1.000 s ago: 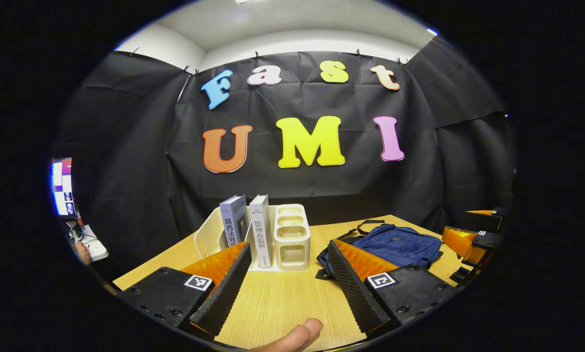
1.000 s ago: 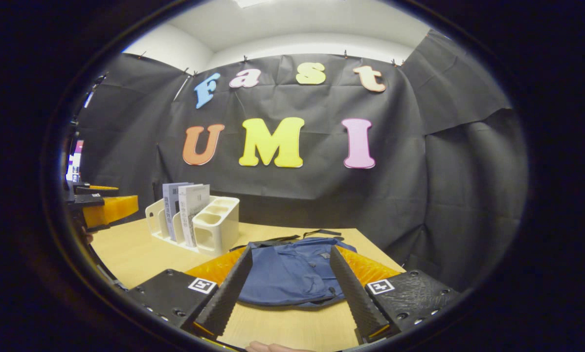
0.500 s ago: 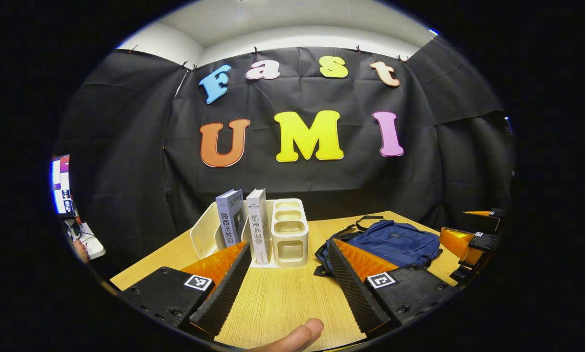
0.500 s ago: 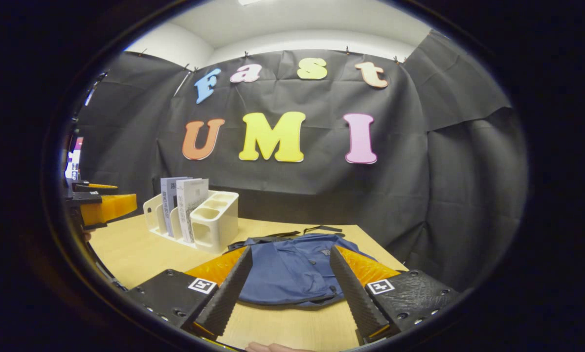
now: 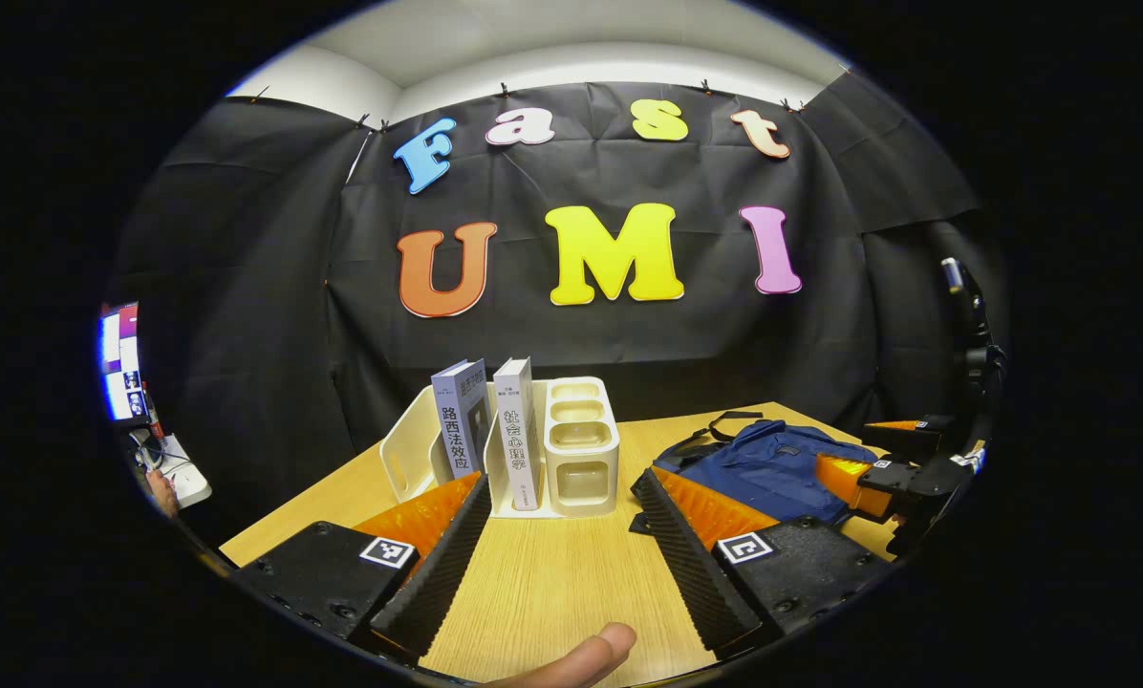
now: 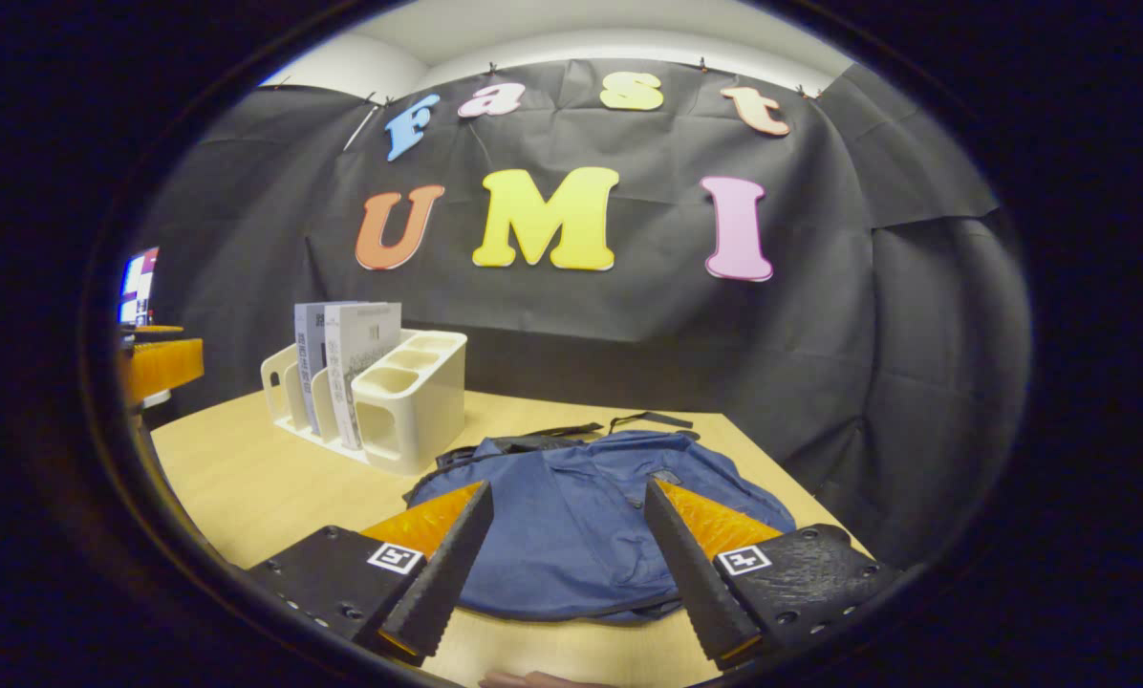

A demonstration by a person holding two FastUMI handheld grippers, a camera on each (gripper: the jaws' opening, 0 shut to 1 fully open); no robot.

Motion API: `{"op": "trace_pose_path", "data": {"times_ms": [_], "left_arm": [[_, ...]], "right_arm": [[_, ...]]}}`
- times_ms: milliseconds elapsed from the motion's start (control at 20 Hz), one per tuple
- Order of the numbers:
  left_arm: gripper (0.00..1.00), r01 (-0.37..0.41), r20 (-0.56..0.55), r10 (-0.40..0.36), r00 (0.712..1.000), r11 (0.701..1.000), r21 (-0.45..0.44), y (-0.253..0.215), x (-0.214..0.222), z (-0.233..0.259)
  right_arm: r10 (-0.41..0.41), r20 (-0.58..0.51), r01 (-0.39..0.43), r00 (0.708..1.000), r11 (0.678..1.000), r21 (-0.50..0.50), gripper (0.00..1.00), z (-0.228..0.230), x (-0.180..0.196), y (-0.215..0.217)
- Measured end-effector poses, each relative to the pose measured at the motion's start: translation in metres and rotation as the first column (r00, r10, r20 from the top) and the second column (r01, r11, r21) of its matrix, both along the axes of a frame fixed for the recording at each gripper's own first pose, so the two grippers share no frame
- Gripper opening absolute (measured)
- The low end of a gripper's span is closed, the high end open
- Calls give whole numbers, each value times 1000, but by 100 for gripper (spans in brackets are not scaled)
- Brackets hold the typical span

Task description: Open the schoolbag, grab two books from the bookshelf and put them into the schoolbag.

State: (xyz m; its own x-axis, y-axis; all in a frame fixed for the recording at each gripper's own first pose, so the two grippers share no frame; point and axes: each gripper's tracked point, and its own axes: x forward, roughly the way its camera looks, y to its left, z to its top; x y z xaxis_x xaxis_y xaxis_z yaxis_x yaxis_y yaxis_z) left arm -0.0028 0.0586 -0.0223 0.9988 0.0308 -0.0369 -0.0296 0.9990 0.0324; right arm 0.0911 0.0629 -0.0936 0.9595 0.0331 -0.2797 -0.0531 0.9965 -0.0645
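Observation:
A blue schoolbag (image 6: 571,521) lies flat on the wooden table (image 6: 247,478), zipped as far as I can tell. My right gripper (image 6: 562,497) hovers open just above its near half. In the left gripper view the schoolbag (image 5: 772,463) lies at the right, with the right gripper (image 5: 868,463) over it. A cream bookshelf (image 5: 571,459) holds two upright books: a grey-blue book (image 5: 462,420) and a white book (image 5: 516,430). My left gripper (image 5: 562,487) is open, short of the shelf. In the right gripper view the bookshelf (image 6: 409,397) and the two books (image 6: 342,368) stand at the left.
A thumb tip (image 5: 581,655) shows at the bottom of the left gripper view. A monitor (image 5: 120,363) and a person's hand (image 5: 162,492) sit off the table's left edge. Bare tabletop (image 5: 552,583) lies between my left fingers. Black cloth walls close the back and sides.
My right gripper has moved forward and down over the schoolbag, which now looks larger. My left gripper has drifted slightly closer to the bookshelf. Both stay open.

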Motion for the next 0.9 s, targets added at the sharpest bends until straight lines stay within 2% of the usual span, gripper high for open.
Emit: {"op": "trace_pose_path", "data": {"times_ms": [200, 250, 450, 550, 700, 850, 900], "left_arm": [[99, -13, -5, 13, 1000, 1000, -10, 9, 2, -2], [99, -13, -5, 13, 1000, 1000, -14, 11, 3, -2], [99, -30, -3, 30, 1000, 999, -14, 22, 4, -1], [99, -32, 5, 32, 999, 999, -19, 27, 3, 0], [99, -37, 0, 37, 999, 999, -32, 33, 5, -2], [99, -46, -24, 45, 999, 998, -39, 38, 8, -9], [99, -51, -29, 50, 998, 998, -43, 40, 9, -10]], "right_arm": [[40, -90, -41, 995, 999, -15, 98, -27, 18, 23], [55, -99, -58, 994, 998, -29, 96, -29, 20, 28], [80, -110, -93, 991, 989, -115, 98, -32, 25, 49], [105, -125, -125, 987, 977, -174, 98, -39, 24, 63], [153, -129, -184, 980, 941, -284, 94, -49, 21, 86], [189, -163, -230, 968, 928, -293, 94, -65, 17, 114], [187, -175, -232, 967, 930, -286, 98, -70, 17, 120]]}}
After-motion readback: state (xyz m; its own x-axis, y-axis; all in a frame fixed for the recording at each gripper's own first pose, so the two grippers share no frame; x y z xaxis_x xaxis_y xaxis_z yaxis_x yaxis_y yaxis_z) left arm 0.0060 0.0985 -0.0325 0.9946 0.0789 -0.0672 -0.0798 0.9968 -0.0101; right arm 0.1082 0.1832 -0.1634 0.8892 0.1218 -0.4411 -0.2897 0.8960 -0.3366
